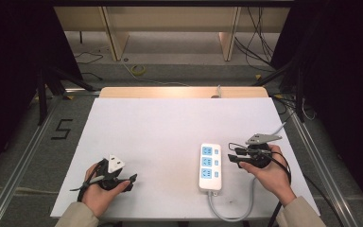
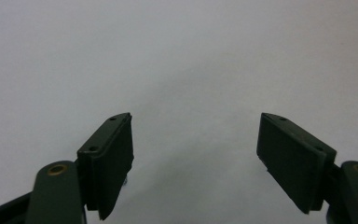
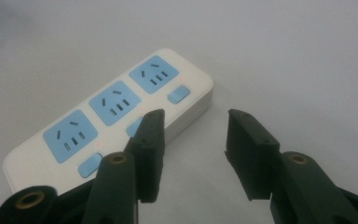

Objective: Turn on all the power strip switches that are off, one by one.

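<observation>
A white power strip (image 1: 210,168) with three blue sockets and blue switches lies flat on the white table top (image 1: 170,127), right of centre near the front. Its grey cord (image 1: 231,215) loops off the front end. A person's right hand holds my right gripper (image 1: 232,156) just to the strip's right, pointing left at it; the jaws stand open and bare. In the right gripper view the strip (image 3: 112,123) lies behind the left jaw, apart from my right gripper (image 3: 193,128). My left gripper (image 1: 133,180) rests at the front left, open (image 2: 196,140) over bare table.
A wooden strip (image 1: 184,92) borders the table's far edge. Metal rails run along both sides, with a "5" marked on the floor (image 1: 62,128) at left. Loose cables (image 1: 137,70) and stand legs lie on the floor behind.
</observation>
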